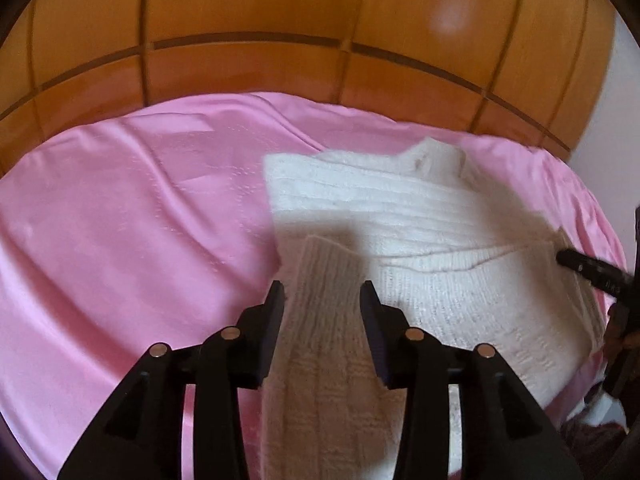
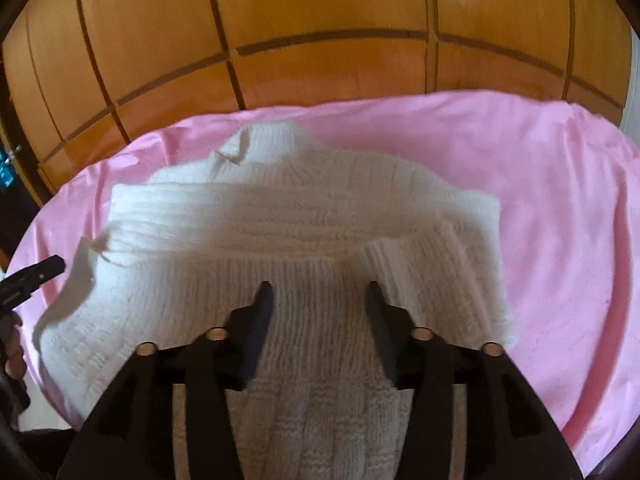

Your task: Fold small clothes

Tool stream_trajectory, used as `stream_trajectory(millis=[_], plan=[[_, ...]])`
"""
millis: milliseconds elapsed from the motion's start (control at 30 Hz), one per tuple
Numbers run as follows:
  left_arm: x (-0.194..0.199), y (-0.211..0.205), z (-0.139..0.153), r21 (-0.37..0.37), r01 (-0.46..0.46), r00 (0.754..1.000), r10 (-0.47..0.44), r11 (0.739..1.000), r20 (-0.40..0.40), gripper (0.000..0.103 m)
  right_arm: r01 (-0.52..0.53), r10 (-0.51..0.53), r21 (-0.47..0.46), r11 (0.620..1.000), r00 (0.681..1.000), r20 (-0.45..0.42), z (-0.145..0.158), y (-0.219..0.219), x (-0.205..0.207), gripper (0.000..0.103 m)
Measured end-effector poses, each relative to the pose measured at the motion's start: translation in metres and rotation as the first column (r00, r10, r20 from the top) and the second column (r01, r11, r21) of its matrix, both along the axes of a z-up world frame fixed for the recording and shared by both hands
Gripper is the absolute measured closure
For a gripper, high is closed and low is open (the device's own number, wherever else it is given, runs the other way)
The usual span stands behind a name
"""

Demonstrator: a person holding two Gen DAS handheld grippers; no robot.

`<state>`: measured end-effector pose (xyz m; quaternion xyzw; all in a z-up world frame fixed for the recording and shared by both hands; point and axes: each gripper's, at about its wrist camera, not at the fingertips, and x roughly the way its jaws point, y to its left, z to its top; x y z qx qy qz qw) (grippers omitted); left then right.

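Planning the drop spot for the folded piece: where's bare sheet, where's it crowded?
Free: pink sheet left of the white sweater, bordered by the wooden headboard; also the sheet right of the sweater, seen from the right wrist. Crowded: the middle, where left gripper and right gripper straddle knit.

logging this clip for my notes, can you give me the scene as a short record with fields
garment: white knit sweater, collar at the far end, sleeves folded across the body
surface: pink sheet under the sweater
backdrop: wooden panelling behind the bed
left tongs: open, over the sweater's near left part, knit between the fingers
right tongs: open, over the sweater's near middle
fold state: sleeves in, body not yet folded over
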<state>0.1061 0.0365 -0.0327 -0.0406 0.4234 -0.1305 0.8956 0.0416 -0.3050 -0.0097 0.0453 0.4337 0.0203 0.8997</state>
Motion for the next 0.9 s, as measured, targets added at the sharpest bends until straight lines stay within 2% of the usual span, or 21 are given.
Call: stream_trajectory(millis=[67, 133, 233, 300, 333, 433, 467, 500, 533, 667, 800, 900], plan=[[0.004, -0.002, -0.005, 0.017, 0.031, 0.999, -0.031, 0.999, -0.008, 0.057, -0.008, 0.008, -0.024, 1.0, 1.0, 0.017, 0.01, -0.001, -0.003, 0.053], [0.009, -0.009, -0.011, 0.026, 0.072, 0.997, -0.072, 0.997, -0.024, 0.057, -0.006, 0.008, -0.063, 0.998, 0.999, 0.032, 0.018, -0.006, -0.006, 0.038], [0.013, -0.016, -0.018, 0.049, 0.09, 0.996, -0.089, 0.995, -0.023, 0.058, 0.023, -0.02, -0.114, 0.993, 0.999, 0.034, 0.023, -0.023, -0.006, 0.038], [0.013, -0.018, -0.019, 0.067, 0.097, 0.995, -0.096, 0.993, -0.011, 0.068, 0.025, -0.023, -0.135, 0.991, 1.0, 0.017, 0.019, -0.034, -0.003, 0.038], [0.013, -0.019, -0.018, 0.068, 0.109, 0.994, -0.109, 0.992, -0.008, 0.077, 0.025, -0.025, -0.149, 0.988, 1.0, -0.001, 0.015, -0.038, 0.0, 0.038], [0.01, -0.021, -0.014, 0.081, 0.13, 0.991, -0.132, 0.988, 0.017, 0.087, 0.01, -0.015, -0.139, 0.99, 0.999, -0.04, 0.002, -0.045, 0.008, 0.039], [0.009, -0.022, -0.013, 0.089, 0.138, 0.99, -0.14, 0.986, 0.019, 0.092, -0.004, -0.004, -0.134, 0.991, 0.998, -0.06, -0.004, -0.044, 0.01, 0.045], [0.008, -0.022, -0.012, 0.097, 0.14, 0.989, -0.143, 0.985, 0.022, 0.093, -0.016, 0.004, -0.15, 0.989, 0.997, -0.079, -0.009, -0.042, 0.013, 0.072], [0.005, -0.021, -0.008, 0.102, 0.13, 0.99, -0.134, 0.986, 0.034, 0.094, -0.024, 0.007, -0.185, 0.982, 0.996, -0.093, -0.013, -0.039, 0.014, 0.093], [-0.008, -0.01, 0.015, 0.063, 0.12, 0.989, -0.125, 0.991, 0.076, 0.095, -0.013, 0.004, -0.222, 0.975, 0.999, -0.04, 0.007, -0.034, -0.002, 0.096], [-0.017, 0.003, 0.039, 0.001, 0.116, 0.988, -0.115, 0.993, 0.104, 0.095, 0.003, 0.003, -0.202, 0.979, 1.0, 0.028, 0.04, -0.039, -0.019, 0.097], [-0.005, 0.014, 0.053, -0.062, 0.089, 0.99, -0.082, 0.994, 0.111, 0.096, 0.044, -0.031, -0.146, 0.988, 0.996, 0.089, 0.066, -0.049, -0.015, 0.097]])
